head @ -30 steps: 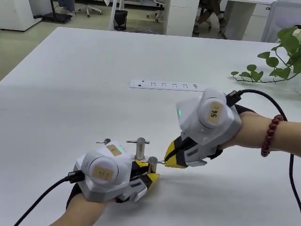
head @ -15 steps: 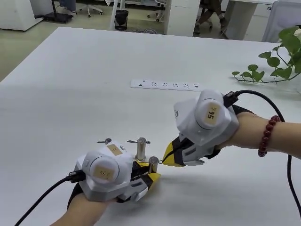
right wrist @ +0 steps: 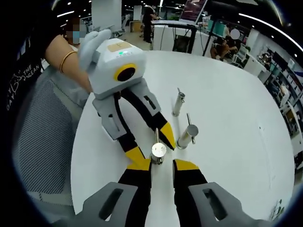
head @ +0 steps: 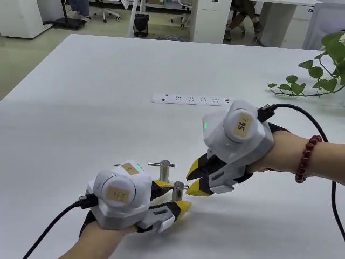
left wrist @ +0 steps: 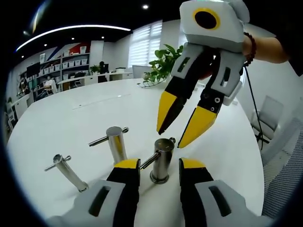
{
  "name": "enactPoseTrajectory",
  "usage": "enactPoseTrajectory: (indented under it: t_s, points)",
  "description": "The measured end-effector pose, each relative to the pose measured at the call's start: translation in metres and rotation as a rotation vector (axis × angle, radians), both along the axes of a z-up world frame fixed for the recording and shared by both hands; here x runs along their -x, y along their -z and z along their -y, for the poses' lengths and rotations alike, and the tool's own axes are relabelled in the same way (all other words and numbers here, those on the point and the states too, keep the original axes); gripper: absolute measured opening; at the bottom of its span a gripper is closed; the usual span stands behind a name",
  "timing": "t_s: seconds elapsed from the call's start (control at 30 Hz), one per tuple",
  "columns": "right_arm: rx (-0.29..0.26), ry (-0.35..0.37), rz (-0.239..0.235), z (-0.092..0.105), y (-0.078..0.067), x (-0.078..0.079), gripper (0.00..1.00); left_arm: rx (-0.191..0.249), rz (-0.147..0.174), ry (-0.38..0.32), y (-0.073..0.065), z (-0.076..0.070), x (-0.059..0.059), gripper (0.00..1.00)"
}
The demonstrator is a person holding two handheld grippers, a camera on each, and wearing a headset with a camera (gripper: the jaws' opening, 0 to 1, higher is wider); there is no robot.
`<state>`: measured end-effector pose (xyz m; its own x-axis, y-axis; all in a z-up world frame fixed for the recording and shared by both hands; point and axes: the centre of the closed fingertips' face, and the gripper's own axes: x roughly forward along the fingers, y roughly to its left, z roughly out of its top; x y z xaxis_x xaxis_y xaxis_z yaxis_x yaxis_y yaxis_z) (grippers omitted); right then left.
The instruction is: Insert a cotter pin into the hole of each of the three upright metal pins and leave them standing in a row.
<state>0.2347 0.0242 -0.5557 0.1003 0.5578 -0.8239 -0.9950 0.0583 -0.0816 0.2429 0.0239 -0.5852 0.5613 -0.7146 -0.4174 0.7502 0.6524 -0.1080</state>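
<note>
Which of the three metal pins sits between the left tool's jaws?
The end pin nearest the right tool; the middle pin and far pin stand outside the jaws.

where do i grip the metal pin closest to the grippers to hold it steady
Take the near metal pin low on its bare shaft, jaws closing from either side. The cotter pin crosses near its top, so stay below it.
</note>
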Motion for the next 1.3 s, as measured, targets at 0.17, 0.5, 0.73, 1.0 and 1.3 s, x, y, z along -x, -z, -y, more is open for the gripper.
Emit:
enactPoseTrajectory:
  t_s: [0.17,0.5,0.73,1.0,1.3]
  points:
    - [-0.015,0.033,-0.042,-0.005,0.003,0.002,0.17,-0.027,-0.031,-0.005,0.005,-0.008,0.004,0.32]
    - [-0.029,0.046,-0.074,-0.016,0.015,0.005,0.17,-0.028,-0.023,-0.003,-0.006,-0.020,0.008,0.35]
    - [-0.033,0.063,-0.080,-0.019,0.023,0.005,0.15,-0.027,-0.021,-0.005,-0.012,-0.029,0.012,0.38]
    - [-0.067,0.077,-0.088,-0.021,0.027,0.004,0.12,-0.033,-0.030,-0.028,-0.016,-0.042,0.014,0.39]
    - [-0.099,0.061,-0.084,-0.025,0.026,0.004,0.09,-0.033,-0.011,-0.058,-0.027,-0.053,0.018,0.42]
